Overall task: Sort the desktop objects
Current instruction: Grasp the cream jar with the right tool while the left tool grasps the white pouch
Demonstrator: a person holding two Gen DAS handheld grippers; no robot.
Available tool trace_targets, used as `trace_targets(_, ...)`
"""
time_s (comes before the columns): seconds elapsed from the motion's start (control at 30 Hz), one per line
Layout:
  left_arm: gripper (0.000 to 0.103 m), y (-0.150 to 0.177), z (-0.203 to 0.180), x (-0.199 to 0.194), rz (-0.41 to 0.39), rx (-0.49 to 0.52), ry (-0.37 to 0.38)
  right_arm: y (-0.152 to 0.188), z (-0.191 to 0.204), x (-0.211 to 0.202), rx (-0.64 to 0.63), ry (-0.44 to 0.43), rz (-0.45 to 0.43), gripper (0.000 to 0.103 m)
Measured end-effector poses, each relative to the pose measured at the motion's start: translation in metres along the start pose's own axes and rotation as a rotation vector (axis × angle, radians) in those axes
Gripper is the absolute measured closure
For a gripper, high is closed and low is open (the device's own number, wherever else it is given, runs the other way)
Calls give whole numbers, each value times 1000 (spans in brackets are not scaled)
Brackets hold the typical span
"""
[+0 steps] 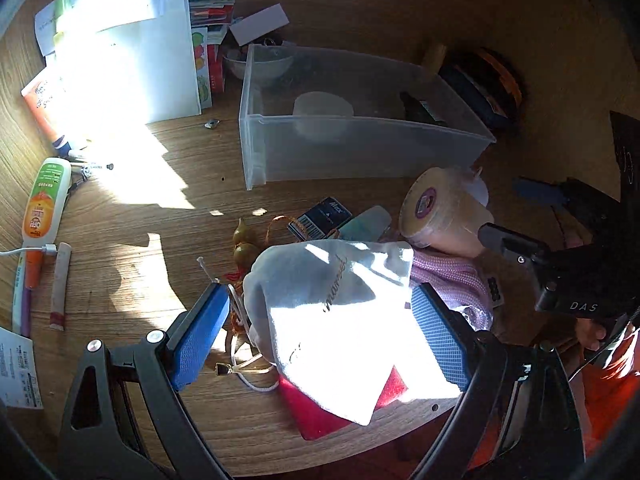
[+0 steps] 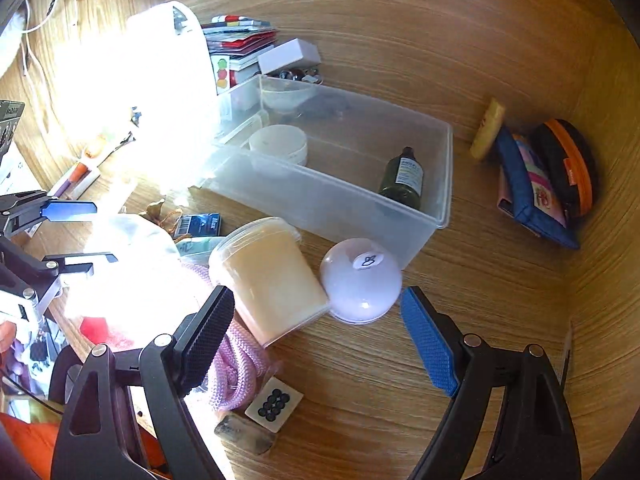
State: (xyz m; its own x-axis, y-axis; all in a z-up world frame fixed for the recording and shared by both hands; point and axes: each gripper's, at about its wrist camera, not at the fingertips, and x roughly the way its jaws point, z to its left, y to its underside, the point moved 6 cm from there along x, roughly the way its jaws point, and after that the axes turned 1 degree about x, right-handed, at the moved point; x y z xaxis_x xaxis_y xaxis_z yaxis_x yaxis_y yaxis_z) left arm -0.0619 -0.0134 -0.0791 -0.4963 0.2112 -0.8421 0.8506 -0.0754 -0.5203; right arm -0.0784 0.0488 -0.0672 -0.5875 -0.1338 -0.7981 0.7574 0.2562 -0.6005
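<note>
My left gripper (image 1: 320,312) is open, its blue pads on either side of a white cloth pouch (image 1: 332,320) that lies on a red item (image 1: 320,416) near the desk's front edge. My right gripper (image 2: 316,336) is open and empty, just short of a tipped clear cup of cream paste (image 2: 268,276) and a white dome-shaped ball (image 2: 360,280). A clear plastic bin (image 2: 340,200) behind them holds a dark green bottle (image 2: 404,178) and a white round jar (image 2: 279,144). The left gripper also shows in the right wrist view (image 2: 86,236).
A pink rope (image 2: 236,372), a mahjong tile (image 2: 274,404) and a grey stone (image 2: 244,434) lie by my right gripper. A black card box (image 1: 320,220), small gourds (image 1: 244,240), a glue bottle (image 1: 42,200), papers (image 1: 128,40) and pouches (image 2: 544,184) lie around.
</note>
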Motion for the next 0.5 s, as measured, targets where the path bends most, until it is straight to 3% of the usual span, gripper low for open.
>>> trace_targets(0.33, 8, 10, -6, 32, 88, 11, 35, -3, 26, 35, -108, -1, 73, 20)
trace_targets(0.5, 7, 8, -1, 46, 118, -38, 120, -10, 32, 50, -170, 19, 96, 20)
